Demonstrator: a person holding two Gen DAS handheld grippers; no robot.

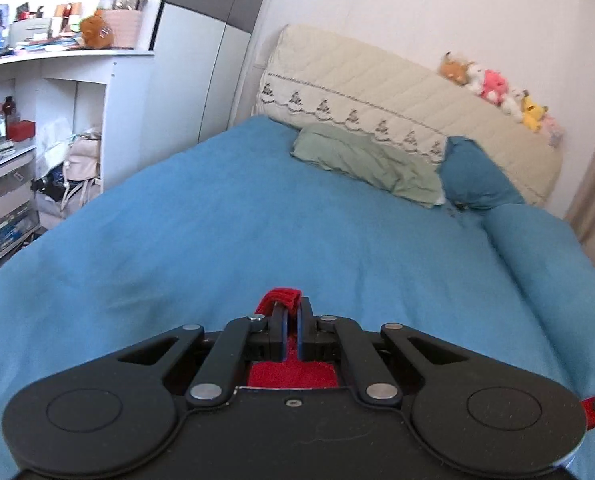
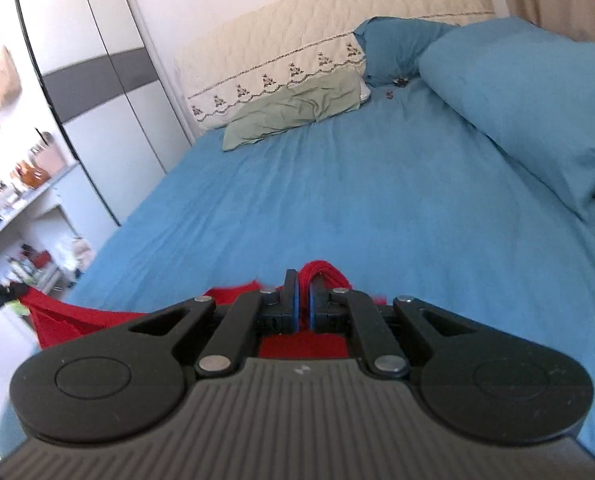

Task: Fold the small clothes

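Observation:
A small red garment [image 1: 281, 298] is pinched at its edge by my left gripper [image 1: 291, 312], which is shut on it above the blue bed sheet [image 1: 225, 232]; more red cloth shows under the jaws. In the right wrist view my right gripper [image 2: 303, 286] is shut on a bunched fold of the same red garment [image 2: 325, 274]. The cloth stretches left to a corner [image 2: 57, 316] held by the other gripper's tip at the frame's left edge. Most of the garment is hidden beneath both gripper bodies.
A green pillow [image 1: 361, 160] and a blue pillow [image 1: 473, 176] lie against the cream quilted headboard [image 1: 377, 80], with plush toys [image 1: 497, 88] on top. A rolled blue duvet [image 2: 529, 92] lies along the right side. White shelves [image 1: 37, 120] with bottles stand left of the bed.

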